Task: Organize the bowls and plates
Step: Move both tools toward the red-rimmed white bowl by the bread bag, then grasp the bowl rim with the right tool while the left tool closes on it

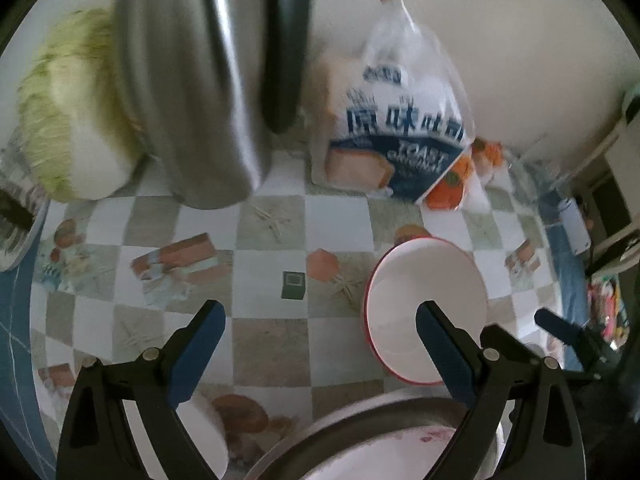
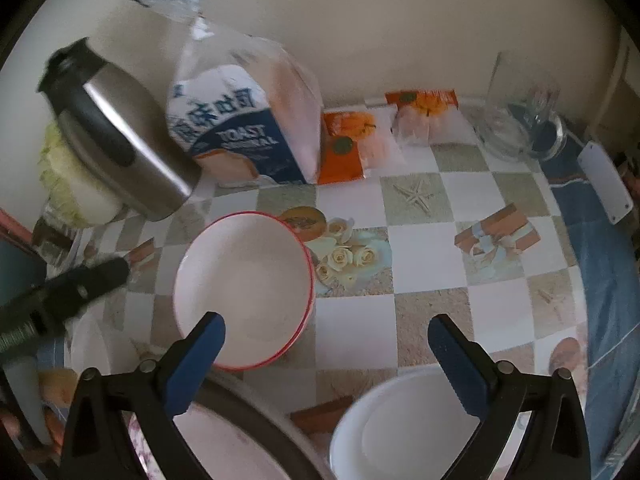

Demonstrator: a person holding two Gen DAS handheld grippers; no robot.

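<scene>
The left hand-held gripper [image 1: 320,344] is seen spread wide, with nothing held between its blue-padded fingers. The red-rimmed bowl [image 1: 426,308] is found on the checked desk [image 1: 272,328], just ahead of and partly behind the right-side finger, outside the gap rather than within it. Below the fingers, the rim of a patterned plate [image 1: 384,440] is shown close to the camera, and a white dish [image 1: 204,436] is glimpsed behind the left-side finger.

The right hand-held gripper [image 2: 326,344] is likewise seen wide open and empty. From this view the red-rimmed bowl [image 2: 244,288] is placed ahead and to the left, its near edge overlapped by the left-side finger. A white bowl [image 2: 404,432] is seen beneath the right-side finger, and the patterned plate [image 2: 224,440] beneath the left-side one.

Further back, a steel kettle [image 2: 120,136], a bag of toast [image 2: 244,120] and a cabbage [image 1: 68,120] are set near the wall.
</scene>
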